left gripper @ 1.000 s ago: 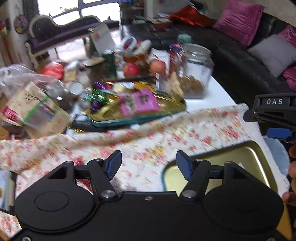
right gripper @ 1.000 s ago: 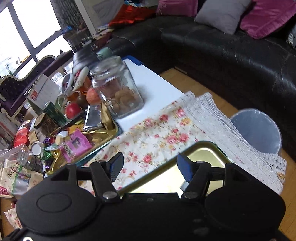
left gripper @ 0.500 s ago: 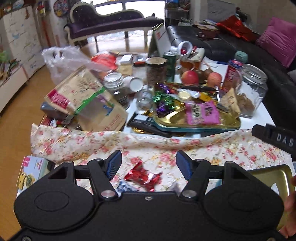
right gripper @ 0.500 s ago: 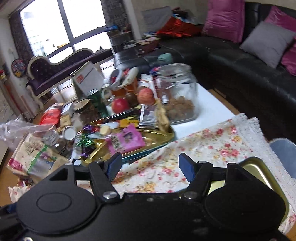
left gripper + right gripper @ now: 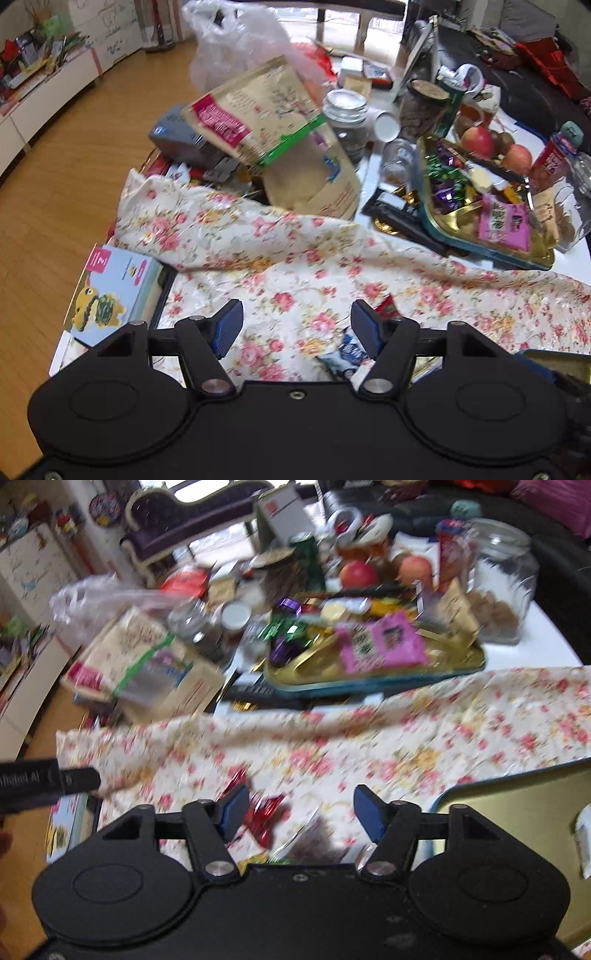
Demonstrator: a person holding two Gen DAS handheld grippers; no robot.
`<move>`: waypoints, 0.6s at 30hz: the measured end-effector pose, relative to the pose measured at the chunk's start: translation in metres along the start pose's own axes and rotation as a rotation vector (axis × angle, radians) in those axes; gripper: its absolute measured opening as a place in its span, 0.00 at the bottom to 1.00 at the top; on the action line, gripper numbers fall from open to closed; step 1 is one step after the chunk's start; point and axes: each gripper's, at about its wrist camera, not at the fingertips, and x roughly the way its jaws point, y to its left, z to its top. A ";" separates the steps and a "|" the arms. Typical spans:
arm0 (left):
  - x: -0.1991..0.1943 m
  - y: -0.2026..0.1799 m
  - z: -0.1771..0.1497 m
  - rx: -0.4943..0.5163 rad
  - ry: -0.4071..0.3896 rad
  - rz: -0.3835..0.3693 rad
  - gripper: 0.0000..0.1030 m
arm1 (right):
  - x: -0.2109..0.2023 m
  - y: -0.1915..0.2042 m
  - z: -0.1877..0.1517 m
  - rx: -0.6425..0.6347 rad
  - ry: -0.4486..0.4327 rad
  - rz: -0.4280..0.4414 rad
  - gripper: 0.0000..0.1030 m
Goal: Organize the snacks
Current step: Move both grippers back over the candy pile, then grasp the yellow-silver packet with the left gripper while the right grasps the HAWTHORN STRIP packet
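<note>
A red foil-wrapped candy (image 5: 264,818) lies loose on the floral cloth (image 5: 406,738), just ahead of the right claw (image 5: 295,812), which is spread wide and empty. The left claw (image 5: 297,330) is likewise released over a blue wrapper (image 5: 343,356). The candy is best straddled squarely, pinched by its twisted middle, then carried to the gold tray (image 5: 517,805) alongside.

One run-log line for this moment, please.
left gripper: open, empty | right gripper: open, empty | red-wrapped candy: on floral cloth | near gold tray
</note>
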 end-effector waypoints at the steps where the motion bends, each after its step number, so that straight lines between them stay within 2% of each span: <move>1: 0.003 0.005 0.000 -0.005 0.021 0.007 0.66 | 0.005 0.004 -0.004 -0.011 0.026 0.007 0.54; 5: 0.019 0.021 -0.005 -0.018 0.100 0.020 0.65 | 0.021 0.018 -0.020 -0.049 0.116 0.046 0.54; 10: 0.039 0.030 -0.020 0.033 0.175 0.006 0.65 | 0.038 0.027 -0.034 -0.093 0.216 0.045 0.54; 18: 0.072 0.027 -0.054 0.100 0.330 -0.014 0.65 | 0.054 0.005 -0.048 -0.058 0.339 -0.002 0.54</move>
